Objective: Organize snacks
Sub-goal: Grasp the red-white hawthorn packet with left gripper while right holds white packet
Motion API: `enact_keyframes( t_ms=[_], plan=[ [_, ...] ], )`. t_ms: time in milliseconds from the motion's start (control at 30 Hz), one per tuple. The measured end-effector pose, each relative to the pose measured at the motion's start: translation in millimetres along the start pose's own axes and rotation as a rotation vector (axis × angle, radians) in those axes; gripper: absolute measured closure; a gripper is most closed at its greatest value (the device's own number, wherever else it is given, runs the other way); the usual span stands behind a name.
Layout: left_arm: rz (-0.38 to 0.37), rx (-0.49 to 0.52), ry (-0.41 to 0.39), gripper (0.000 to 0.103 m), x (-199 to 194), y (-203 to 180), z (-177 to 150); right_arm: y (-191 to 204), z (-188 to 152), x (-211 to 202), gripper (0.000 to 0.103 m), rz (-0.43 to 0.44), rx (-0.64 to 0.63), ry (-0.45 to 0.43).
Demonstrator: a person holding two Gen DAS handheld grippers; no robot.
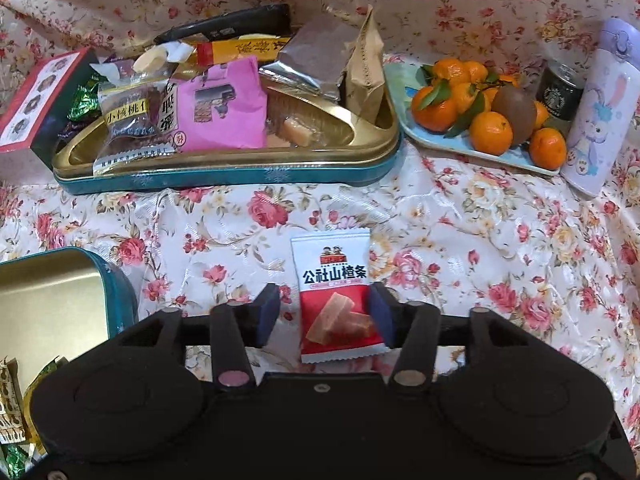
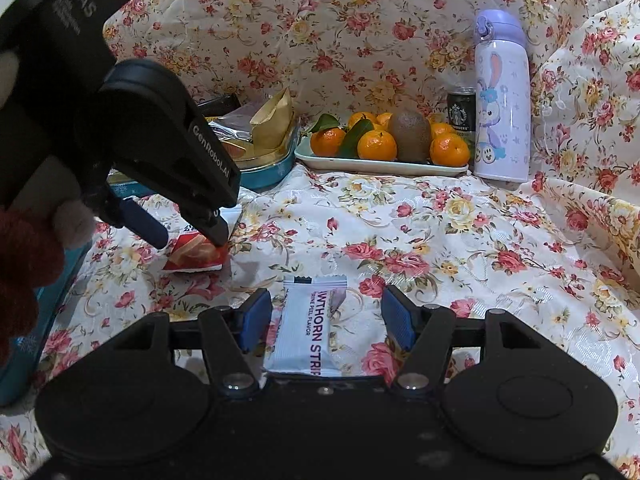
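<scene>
Left tongs (image 1: 325, 316), lower centre: released, astride red-and-white hawthorn packet (image 1: 334, 296) lying on floral surface (image 1: 460, 240). Right tongs (image 2: 326, 322), lower centre: released, astride white packet (image 2: 302, 332).

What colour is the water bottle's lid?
Lilac, matching the water bottle; clearest in the right wrist view.

I see a red-and-white snack packet (image 1: 335, 296) on the rose-print cloth (image 1: 460, 240) — teal, gold-lined tin (image 1: 224, 176), orange mandarins (image 1: 490, 132), lilac bottle (image 1: 600, 120).
</scene>
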State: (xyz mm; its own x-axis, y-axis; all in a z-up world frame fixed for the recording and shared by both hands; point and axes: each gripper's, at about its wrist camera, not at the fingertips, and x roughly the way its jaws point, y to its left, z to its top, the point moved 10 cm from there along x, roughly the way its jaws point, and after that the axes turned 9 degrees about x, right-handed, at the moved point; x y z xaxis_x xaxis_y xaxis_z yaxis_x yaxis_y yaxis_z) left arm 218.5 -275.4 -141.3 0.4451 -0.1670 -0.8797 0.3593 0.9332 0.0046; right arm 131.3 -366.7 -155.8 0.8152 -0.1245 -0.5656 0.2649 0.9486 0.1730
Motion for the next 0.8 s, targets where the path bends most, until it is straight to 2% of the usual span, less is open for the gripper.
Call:
enact_keyframes(
  t_ms=[67,300,467,533,600,800],
  plan=[
    [-0.008,-0.012,0.022,0.044,6,1,-1,0,0,0,0.037,-0.001,-0.001,0.000],
    [0.053,0.064,-0.008,0.044,8,-6,-1,0,0,0,0.037,-0.002,-0.002,0.000],
    [0.032,0.068,0.001,0.048,8,-7,-1,0,0,0,0.037,-0.001,0.000,0.000],
    [0.026,0.063,0.000,0.058,7,-7,-1,0,0,0,0.037,-0.001,0.000,-0.001],
    [0.018,0.063,-0.002,0.060,4,-5,-1,0,0,0,0.037,-0.001,0.000,-0.001],
    [-0.019,0.065,0.002,0.060,-9,-4,-23,0,0,0,0.037,-0.002,0.000,-0.001]
  ],
)
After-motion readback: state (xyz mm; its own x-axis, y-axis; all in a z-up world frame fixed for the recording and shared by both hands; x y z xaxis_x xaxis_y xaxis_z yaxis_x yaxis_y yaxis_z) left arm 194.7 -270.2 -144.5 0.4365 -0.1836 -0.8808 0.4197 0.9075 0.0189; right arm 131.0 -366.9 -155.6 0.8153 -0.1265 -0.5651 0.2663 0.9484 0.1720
